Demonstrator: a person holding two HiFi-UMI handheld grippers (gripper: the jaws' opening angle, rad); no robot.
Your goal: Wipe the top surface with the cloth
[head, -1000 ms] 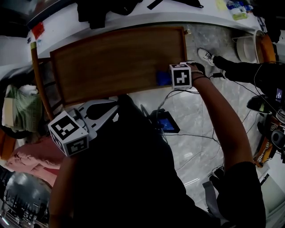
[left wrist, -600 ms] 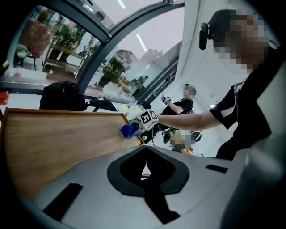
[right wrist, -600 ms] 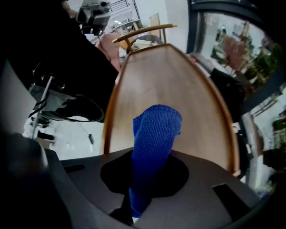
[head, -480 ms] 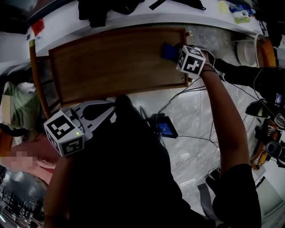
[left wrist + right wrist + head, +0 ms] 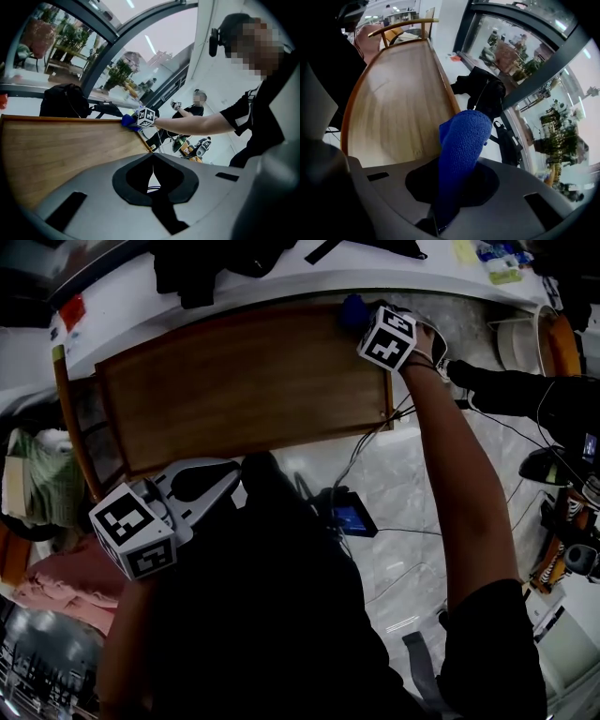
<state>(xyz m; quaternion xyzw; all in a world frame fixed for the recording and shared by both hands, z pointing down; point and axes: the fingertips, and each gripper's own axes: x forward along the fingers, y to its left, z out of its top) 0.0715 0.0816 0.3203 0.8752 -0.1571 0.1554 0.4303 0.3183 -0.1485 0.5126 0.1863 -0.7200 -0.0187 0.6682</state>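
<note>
The wooden table top [image 5: 234,381] runs across the head view, with a raised rim. My right gripper [image 5: 361,320] is at its far right corner, shut on a blue cloth [image 5: 352,307] that rests on the wood by the far rim. In the right gripper view the blue cloth [image 5: 461,150] sticks out from between the shut jaws over the wooden top [image 5: 393,108]. My left gripper [image 5: 234,479] hangs off the near edge at the left, jaws shut with nothing in them. From the left gripper view I see the wooden top [image 5: 61,145] and the distant blue cloth [image 5: 129,122].
A white ledge [image 5: 281,273] with dark bags [image 5: 202,263] runs beyond the table. A black bag [image 5: 483,91] lies just past the far rim. Cables and a blue-screened device [image 5: 353,517] lie on the marble floor. Another person's legs [image 5: 506,385] stand to the right. Pink and green fabrics [image 5: 56,568] sit left.
My right gripper has carried the blue cloth from the near right part of the top up along the right end to the far right corner. The left gripper has barely moved.
</note>
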